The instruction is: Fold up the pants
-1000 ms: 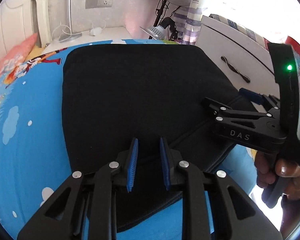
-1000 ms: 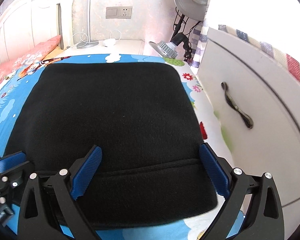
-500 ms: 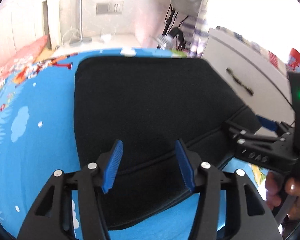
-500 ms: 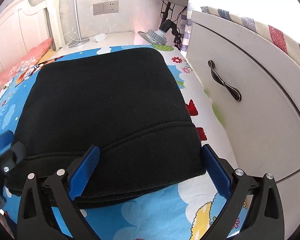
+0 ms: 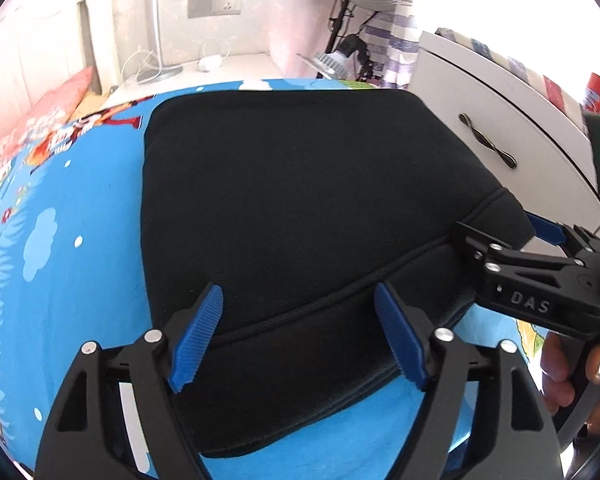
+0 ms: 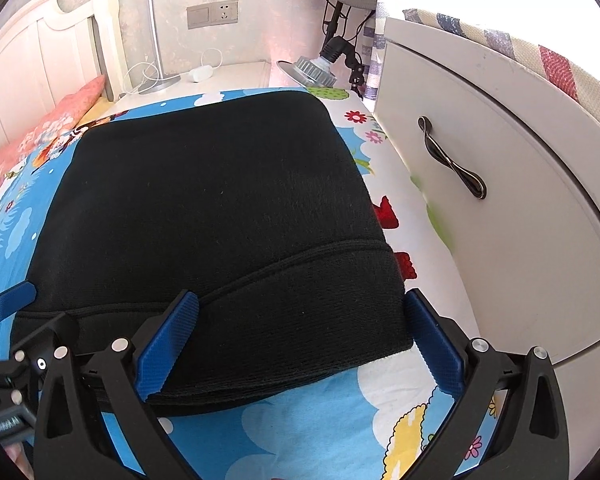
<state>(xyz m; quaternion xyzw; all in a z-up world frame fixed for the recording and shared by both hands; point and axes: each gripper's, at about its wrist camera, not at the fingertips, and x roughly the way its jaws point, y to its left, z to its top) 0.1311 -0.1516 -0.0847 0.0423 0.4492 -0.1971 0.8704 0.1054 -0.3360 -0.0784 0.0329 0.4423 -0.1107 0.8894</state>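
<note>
The black pants (image 5: 292, 200) (image 6: 216, 208) lie folded into a thick rectangle on the blue cartoon bedsheet (image 5: 60, 216), with a stitched hem running across the near layer. My left gripper (image 5: 300, 328) hovers over the near left part of the stack; its jaws are opening and the blue pads press on nothing. My right gripper (image 6: 300, 340) stands wide open over the near right corner, pads clear of the cloth. In the left wrist view the right gripper (image 5: 540, 256) shows at the right edge, held by a hand (image 5: 572, 376).
A white cabinet (image 6: 500, 184) with a dark handle (image 6: 452, 160) stands close along the bed's right side. Beyond the bed are a white bedside table (image 6: 228, 76), a lamp head (image 6: 312, 68), a fan and a headboard (image 6: 40, 80). A pink pillow (image 6: 40, 120) lies far left.
My left gripper has let go of the pants' near edge and its jaws have spread wide. The folded edge now rests flat on the stack. The right gripper stayed open.
</note>
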